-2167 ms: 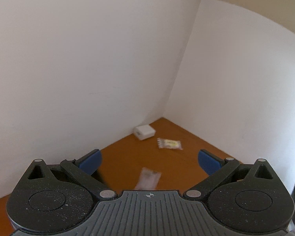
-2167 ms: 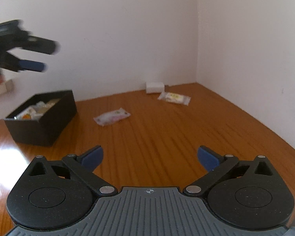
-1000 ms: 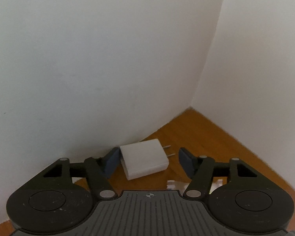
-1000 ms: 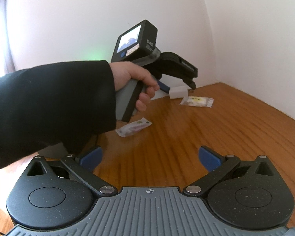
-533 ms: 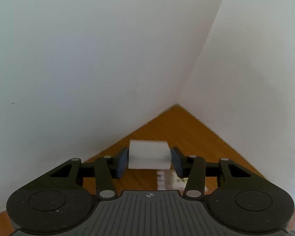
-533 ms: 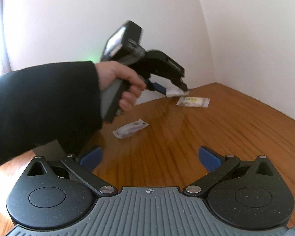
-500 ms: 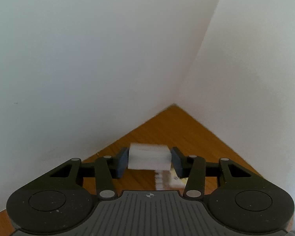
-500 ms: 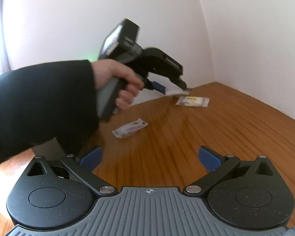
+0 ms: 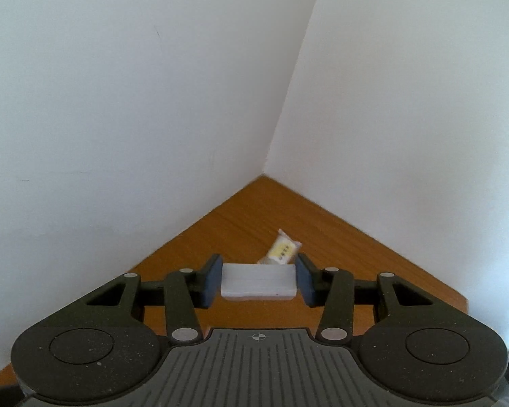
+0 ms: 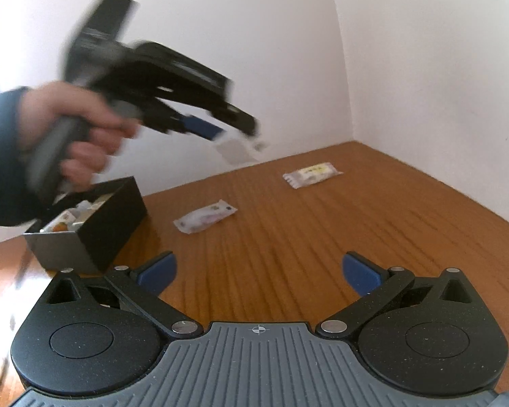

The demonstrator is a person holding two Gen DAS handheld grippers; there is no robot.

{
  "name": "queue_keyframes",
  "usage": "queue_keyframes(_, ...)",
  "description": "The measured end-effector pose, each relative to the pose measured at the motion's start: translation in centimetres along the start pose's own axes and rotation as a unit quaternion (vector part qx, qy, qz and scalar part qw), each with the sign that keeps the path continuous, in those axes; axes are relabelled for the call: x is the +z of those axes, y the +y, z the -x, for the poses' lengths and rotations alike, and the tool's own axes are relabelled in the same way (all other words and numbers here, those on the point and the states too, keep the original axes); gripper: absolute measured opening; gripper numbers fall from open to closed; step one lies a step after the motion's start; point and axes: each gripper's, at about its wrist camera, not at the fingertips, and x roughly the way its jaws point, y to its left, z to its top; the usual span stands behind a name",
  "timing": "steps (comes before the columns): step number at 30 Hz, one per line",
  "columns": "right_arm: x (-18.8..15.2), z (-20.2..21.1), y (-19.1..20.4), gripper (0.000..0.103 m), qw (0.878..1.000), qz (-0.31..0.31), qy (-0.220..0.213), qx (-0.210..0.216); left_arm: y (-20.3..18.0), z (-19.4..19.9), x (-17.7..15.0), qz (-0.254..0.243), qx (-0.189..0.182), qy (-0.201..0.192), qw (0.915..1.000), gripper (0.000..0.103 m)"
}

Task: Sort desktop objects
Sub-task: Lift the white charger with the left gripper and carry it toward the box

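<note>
My left gripper (image 9: 258, 281) is shut on a white plug adapter (image 9: 258, 281) and holds it in the air above the wooden desk. It also shows in the right wrist view (image 10: 236, 139), blurred, with the adapter (image 10: 236, 149) between its blue pads. A clear packet with a yellow label (image 9: 281, 249) lies on the desk below and beyond it, also seen in the right wrist view (image 10: 312, 173). A second clear packet (image 10: 205, 219) lies mid-desk. My right gripper (image 10: 258, 273) is open and empty, low over the near desk.
A black box (image 10: 108, 224) holding several small items stands at the left of the desk (image 10: 356, 237). White walls meet in a corner at the far right (image 10: 347, 84). The person's hand and dark sleeve (image 10: 3, 156) reach in from the left.
My left gripper closed on the white adapter, lifted it off the desk and is swinging left toward the black box. The right gripper has stayed still and open.
</note>
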Motion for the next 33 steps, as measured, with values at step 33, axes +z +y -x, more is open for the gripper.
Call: queue_keyframes(33, -1.4, -0.7, 21.7, 0.103, 0.986, 0.107, 0.003, 0.127, 10.9, 23.1, -15.8, -0.010, 0.029, -0.053, 0.9981, 0.050)
